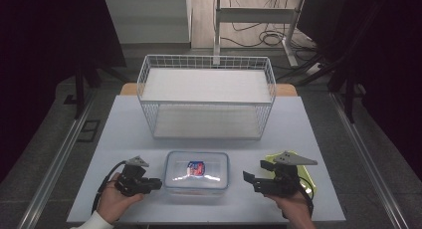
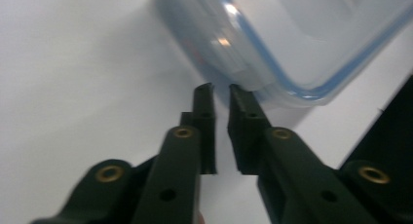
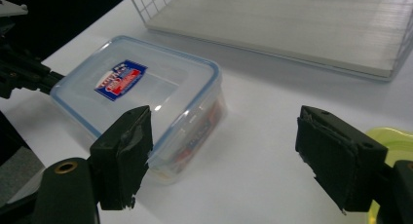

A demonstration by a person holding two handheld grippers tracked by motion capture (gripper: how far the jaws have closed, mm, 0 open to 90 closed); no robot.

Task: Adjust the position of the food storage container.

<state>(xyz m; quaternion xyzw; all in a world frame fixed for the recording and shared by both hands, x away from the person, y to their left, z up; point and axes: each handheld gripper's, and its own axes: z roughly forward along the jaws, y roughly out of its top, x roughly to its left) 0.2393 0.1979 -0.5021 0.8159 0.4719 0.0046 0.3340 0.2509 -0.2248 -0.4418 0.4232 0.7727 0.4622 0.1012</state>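
A clear plastic food box point(image 1: 196, 171) with a blue-rimmed lid and a red and blue label lies near the table's front edge. My left gripper point(image 1: 159, 183) lies level at the box's left side. In the left gripper view its jaws point(image 2: 221, 90) stand a narrow slit apart, tips against the rim of the box point(image 2: 292, 39), with nothing seen between them. My right gripper point(image 1: 255, 171) is to the right of the box, clear of it. Its jaws point(image 3: 223, 121) stand wide open and empty, pointing toward the box point(image 3: 141, 87).
A white wire basket point(image 1: 206, 57) with two shelf boards stands behind the box, its front wall close to it point(image 3: 160, 0). A yellow-green flat thing point(image 1: 309, 181) lies under my right hand, also at the edge point(image 3: 389, 139). The white table point(image 1: 129, 124) ends near both hands.
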